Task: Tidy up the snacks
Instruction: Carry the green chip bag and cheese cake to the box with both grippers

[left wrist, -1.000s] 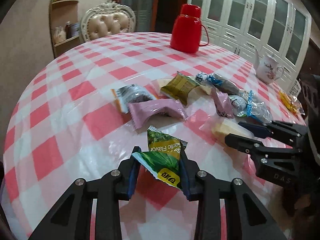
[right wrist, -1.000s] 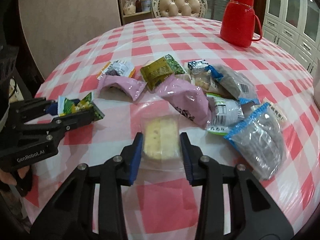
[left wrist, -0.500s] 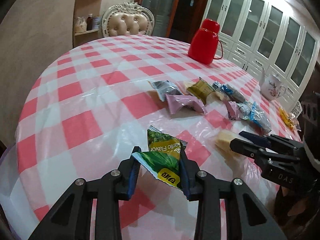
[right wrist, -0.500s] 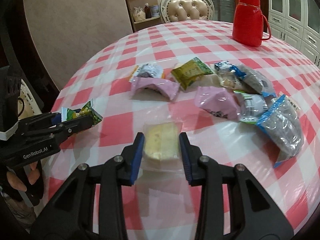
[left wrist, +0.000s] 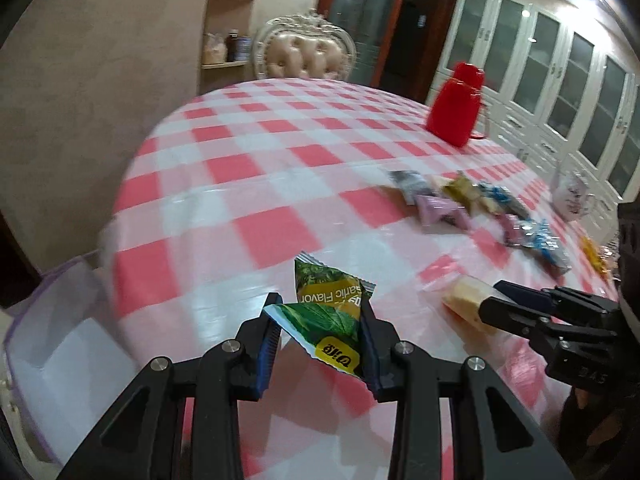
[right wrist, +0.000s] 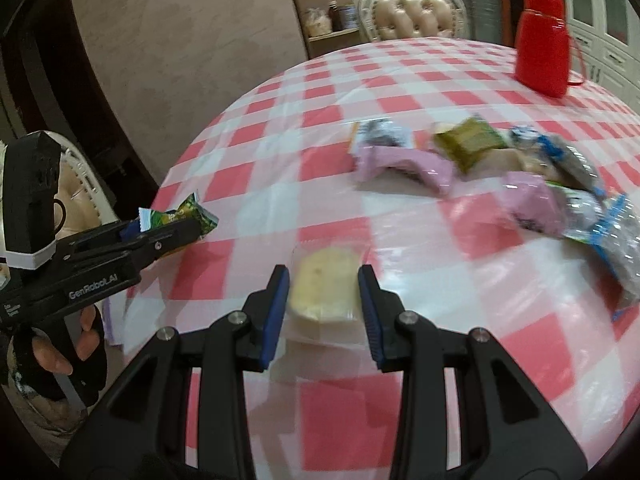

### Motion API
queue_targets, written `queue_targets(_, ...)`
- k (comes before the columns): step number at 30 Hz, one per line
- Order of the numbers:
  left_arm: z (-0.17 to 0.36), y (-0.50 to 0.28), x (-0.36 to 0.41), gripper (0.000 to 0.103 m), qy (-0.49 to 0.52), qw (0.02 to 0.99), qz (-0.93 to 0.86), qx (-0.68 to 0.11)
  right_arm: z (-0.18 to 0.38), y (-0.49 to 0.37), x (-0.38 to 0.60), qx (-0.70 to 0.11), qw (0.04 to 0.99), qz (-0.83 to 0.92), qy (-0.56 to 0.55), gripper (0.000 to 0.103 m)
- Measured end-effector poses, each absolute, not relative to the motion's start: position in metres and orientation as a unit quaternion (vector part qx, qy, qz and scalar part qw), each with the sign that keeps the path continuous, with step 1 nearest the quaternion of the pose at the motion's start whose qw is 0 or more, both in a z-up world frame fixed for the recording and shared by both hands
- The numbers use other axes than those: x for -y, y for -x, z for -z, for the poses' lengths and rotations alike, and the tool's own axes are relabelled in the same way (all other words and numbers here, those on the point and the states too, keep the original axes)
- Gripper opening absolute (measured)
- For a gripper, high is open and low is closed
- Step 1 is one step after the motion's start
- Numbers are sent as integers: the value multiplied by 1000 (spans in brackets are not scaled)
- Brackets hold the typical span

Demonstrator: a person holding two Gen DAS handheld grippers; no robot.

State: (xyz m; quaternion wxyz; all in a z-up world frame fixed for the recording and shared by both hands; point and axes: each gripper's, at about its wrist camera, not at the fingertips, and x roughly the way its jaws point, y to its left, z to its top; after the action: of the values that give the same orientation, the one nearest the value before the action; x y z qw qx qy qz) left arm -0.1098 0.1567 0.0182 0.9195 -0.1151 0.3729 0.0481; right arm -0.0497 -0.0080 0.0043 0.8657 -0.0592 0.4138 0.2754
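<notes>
**Both claws carry their snacks away from the pile**

Since the earlier frames both claws have drawn back toward the counter's near-left edge, and the heap of snacks (left wrist: 476, 208) now lies farther off, up and to the right in the left wrist view. The left claw (left wrist: 320, 344) is clamped narrow on a green snack packet (left wrist: 326, 312), which hangs above the red-and-white checked counter (left wrist: 248, 168). A pale, clear-walled bin (left wrist: 52, 320) has come into sight at lower left, just off the counter's edge. The right claw (right wrist: 323, 304) grips a yellow cake in clear wrap (right wrist: 325, 288) between its blue pads, also lifted off the cloth. In the right wrist view the left claw sits at far left, held by a gloved hand (right wrist: 68, 352). A red thermos (right wrist: 542, 40) stands at the far side, well apart from the heap; a padded chair (left wrist: 306, 52) is behind the counter.
</notes>
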Motion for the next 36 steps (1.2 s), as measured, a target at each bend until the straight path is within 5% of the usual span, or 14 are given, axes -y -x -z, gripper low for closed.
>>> queue_targets(16, -12, 160, -247, 37, 142, 914, -146, -351, 15, 56, -113, -429, 824, -357, 100, 38)
queue_targets(36, 52, 207, -375, 37, 176, 854, -283, -400, 29, 101, -260, -402, 775, -448, 193, 21)
